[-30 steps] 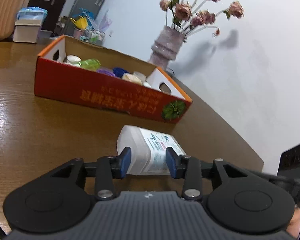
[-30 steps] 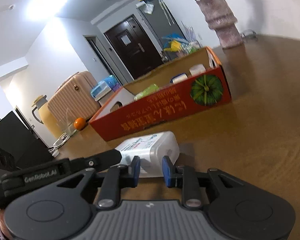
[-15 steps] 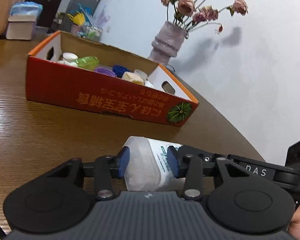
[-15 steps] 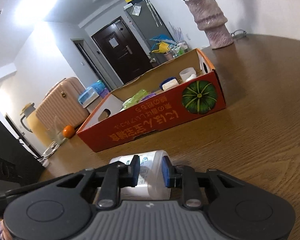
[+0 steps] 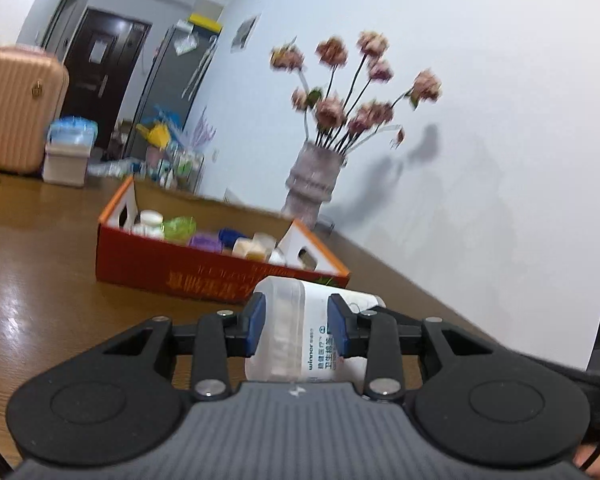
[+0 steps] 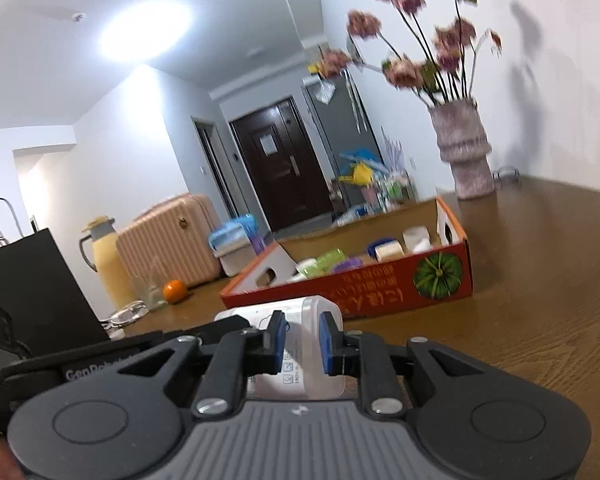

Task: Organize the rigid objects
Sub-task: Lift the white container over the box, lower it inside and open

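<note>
A white plastic bottle [image 5: 292, 332] with a printed label lies on its side between my two grippers, lifted off the wooden table. My left gripper [image 5: 296, 324] is shut on one end of it. My right gripper [image 6: 303, 342] is shut on the other end of the bottle [image 6: 300, 364]. The red cardboard box [image 5: 172, 268] with several small containers inside sits on the table beyond the bottle. In the right wrist view the box [image 6: 380, 292] shows a green pumpkin picture.
A grey vase of dried pink flowers [image 5: 312, 188] stands behind the box near the white wall. An orange [image 6: 175, 290], a yellow jug [image 6: 104, 264] and a black bag [image 6: 32, 292] are at the table's left side. A pink suitcase [image 6: 172, 240] stands beyond.
Both grippers have risen with the bottle held between them, lifting it off the table. The views have tilted up and the box now sits lower and farther in both.
</note>
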The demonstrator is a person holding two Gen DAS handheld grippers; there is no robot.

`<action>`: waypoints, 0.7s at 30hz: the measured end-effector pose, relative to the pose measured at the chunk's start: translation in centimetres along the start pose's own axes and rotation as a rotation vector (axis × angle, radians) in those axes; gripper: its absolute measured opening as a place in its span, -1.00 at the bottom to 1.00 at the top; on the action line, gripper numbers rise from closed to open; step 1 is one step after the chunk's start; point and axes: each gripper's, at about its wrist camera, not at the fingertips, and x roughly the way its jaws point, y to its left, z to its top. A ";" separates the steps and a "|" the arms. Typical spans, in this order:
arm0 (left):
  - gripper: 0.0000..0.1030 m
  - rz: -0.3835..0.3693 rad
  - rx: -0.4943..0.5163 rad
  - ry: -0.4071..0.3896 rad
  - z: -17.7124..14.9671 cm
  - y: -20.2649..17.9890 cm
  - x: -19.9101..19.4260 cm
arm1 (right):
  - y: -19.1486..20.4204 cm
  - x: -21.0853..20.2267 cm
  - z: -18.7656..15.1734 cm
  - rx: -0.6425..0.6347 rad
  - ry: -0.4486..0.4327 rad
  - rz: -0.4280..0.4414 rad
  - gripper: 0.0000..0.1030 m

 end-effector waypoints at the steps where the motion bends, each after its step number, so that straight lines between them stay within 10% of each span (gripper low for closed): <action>1: -0.34 -0.003 0.005 -0.015 0.1 -0.3 -0.6 | 0.4 -0.8 0.1 -0.014 -0.014 0.003 -0.65; 10: -0.34 -0.009 0.004 -0.041 0.3 -1.3 -1.8 | 1.2 -3.0 0.5 -0.008 -0.051 -0.002 -0.65; 21: -0.34 -0.007 -0.012 -0.011 7.7 0.8 8.2 | -2.9 5.9 8.1 0.044 -0.011 0.013 -0.65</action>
